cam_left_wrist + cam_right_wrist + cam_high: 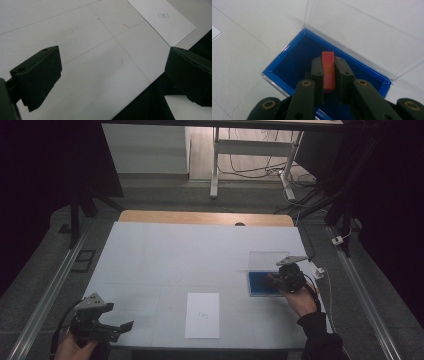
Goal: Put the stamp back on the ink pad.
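My right gripper (328,61) is shut on a small red block (328,72) with gold lettering, gripped upright between the pads. It hangs just above the dark blue lining of a blue-rimmed box (284,53), whose clear lid (362,30) stands open behind it. In the high view that right gripper (272,279) is at the table's right side over the box (257,285). My left gripper (122,330) rests at the near left corner of the table. Its jaws are open, wide apart with nothing between them (112,75).
A white sheet of paper (202,315) with a small blue stamp mark lies near the table's front edge, also in the left gripper view (162,20). The white table cover (175,260) ends at a wooden strip (200,217) at the back. A cable (325,285) trails right of the box.
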Motion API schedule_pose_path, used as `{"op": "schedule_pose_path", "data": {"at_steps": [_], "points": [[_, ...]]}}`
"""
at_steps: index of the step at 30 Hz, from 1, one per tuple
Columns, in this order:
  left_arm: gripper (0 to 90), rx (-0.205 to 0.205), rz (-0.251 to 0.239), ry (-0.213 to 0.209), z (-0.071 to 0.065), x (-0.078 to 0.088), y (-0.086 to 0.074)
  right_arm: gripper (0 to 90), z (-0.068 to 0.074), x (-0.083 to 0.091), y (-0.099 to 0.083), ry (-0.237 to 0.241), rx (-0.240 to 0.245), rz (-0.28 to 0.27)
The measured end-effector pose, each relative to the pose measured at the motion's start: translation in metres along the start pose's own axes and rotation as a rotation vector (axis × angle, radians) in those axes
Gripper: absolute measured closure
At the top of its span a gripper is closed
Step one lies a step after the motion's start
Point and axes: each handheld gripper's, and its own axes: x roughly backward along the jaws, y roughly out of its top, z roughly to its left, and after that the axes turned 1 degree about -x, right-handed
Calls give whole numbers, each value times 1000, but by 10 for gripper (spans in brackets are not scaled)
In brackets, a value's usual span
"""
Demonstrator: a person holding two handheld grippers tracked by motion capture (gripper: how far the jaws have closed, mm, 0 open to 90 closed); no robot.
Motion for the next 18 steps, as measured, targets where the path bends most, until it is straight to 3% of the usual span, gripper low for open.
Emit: {"op": "schedule_pose_path", "data": {"at_steps": [11, 18], "points": [[17, 3, -4, -2, 0, 0, 0, 679, 2, 17, 5, 1, -38, -95], [17, 4, -4, -2, 1, 0, 0, 517, 12, 28, 8, 29, -37, -136]]}}
